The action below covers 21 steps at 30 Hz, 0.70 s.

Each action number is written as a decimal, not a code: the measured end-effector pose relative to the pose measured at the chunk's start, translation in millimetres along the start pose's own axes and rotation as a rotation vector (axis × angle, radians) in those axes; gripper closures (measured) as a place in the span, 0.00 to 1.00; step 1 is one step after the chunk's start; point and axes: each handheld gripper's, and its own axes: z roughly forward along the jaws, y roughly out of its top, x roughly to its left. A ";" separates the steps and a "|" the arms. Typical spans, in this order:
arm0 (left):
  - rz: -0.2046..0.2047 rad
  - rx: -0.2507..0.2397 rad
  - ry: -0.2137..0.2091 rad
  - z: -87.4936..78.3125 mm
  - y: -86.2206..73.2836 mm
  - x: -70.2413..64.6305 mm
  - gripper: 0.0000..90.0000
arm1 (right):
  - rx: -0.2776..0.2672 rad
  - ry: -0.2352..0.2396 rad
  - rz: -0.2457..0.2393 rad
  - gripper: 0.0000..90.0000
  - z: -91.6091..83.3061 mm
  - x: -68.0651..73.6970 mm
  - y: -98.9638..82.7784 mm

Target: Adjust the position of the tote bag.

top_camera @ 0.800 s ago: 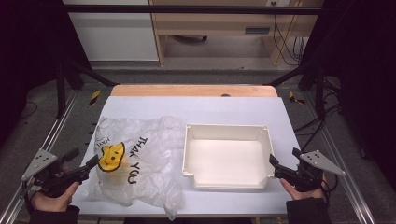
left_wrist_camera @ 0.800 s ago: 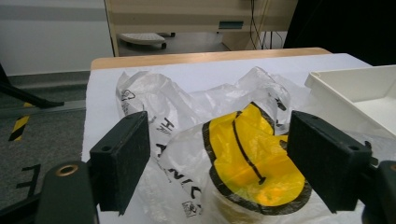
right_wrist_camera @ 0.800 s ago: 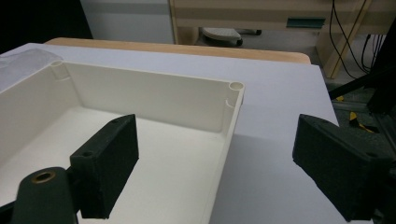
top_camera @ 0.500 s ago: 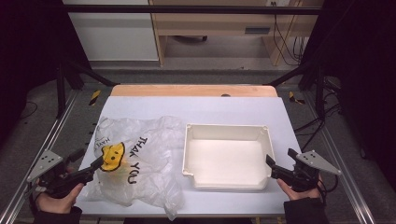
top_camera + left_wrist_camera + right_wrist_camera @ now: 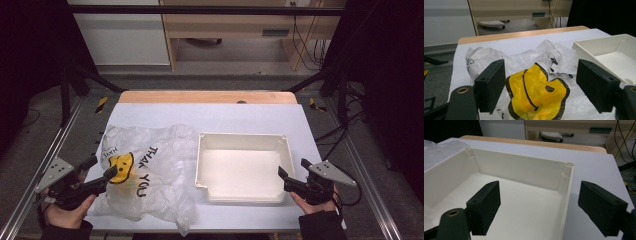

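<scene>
Your left gripper (image 5: 102, 175) sits at the near left edge of the table (image 5: 260, 117), jaws spread wide and holding nothing, its tips at the edge of the crumpled plastic bag (image 5: 150, 170). In the left gripper view the bag's yellow smiley print (image 5: 537, 96) lies between the jaws, though the pads are clear of it. Your right gripper (image 5: 292, 174) is at the near right, also released, with one jaw over the white tray (image 5: 242, 142) and the other outside its right wall. The bag lies just left of the tray, touching its side. Beyond them, the table's wooden far edge (image 5: 207, 96).
</scene>
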 end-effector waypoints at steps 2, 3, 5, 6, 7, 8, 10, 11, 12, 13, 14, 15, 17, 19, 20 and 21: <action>0.012 0.001 -0.002 0.6 2.0 -2.6 0.26 | 0.001 0.002 -0.005 0.20 0.9 1.8 0.6; 0.012 0.001 -0.002 0.6 2.0 -2.6 0.26 | 0.000 0.006 -0.007 0.21 1.3 2.5 0.7; 0.017 0.000 -0.001 1.9 4.1 -4.9 0.26 | 0.001 0.009 -0.010 0.21 1.9 4.1 0.7; 0.019 -0.002 -0.009 2.5 6.4 -6.7 0.26 | 0.001 0.010 -0.010 0.21 2.1 5.1 0.7; 0.019 -0.002 -0.009 2.5 6.4 -6.7 0.26 | 0.001 0.010 -0.010 0.21 2.1 5.1 0.7; 0.023 -0.004 -0.013 3.4 8.2 -8.6 0.26 | 0.002 0.009 -0.012 0.21 2.4 5.6 0.6; 0.033 -0.003 -0.016 5.3 11.7 -12.2 0.26 | 0.003 0.011 -0.014 0.21 2.9 6.8 0.7; 0.036 -0.001 -0.022 6.5 13.4 -13.9 0.26 | 0.004 0.012 -0.014 0.21 3.0 7.2 0.7; 0.041 -0.001 -0.032 8.8 15.8 -17.4 0.26 | 0.006 0.012 -0.017 0.22 3.7 7.7 0.3; 0.041 -0.001 -0.032 8.8 15.8 -17.4 0.26 | 0.008 0.014 -0.017 0.22 4.0 7.6 0.1; 0.055 0.003 -0.034 11.8 17.7 -22.7 0.26 | 0.010 0.012 -0.016 0.22 4.8 7.4 -0.5; 0.055 0.003 -0.034 11.8 17.7 -22.7 0.26 | 0.010 0.012 -0.016 0.22 4.8 7.4 -0.5; 0.068 0.011 -0.037 15.1 18.9 -27.7 0.26 | 0.014 0.010 -0.014 0.22 5.7 6.3 -1.7; 0.080 0.015 -0.039 18.2 19.3 -32.2 0.26 | 0.019 0.010 -0.010 0.22 6.3 5.7 -2.5; 0.085 0.021 -0.046 21.9 19.7 -37.3 0.26 | 0.025 0.010 -0.011 0.22 6.7 5.9 -3.1; 0.085 0.021 -0.046 21.9 19.7 -37.3 0.26 | 0.025 0.010 -0.011 0.22 6.7 5.9 -3.1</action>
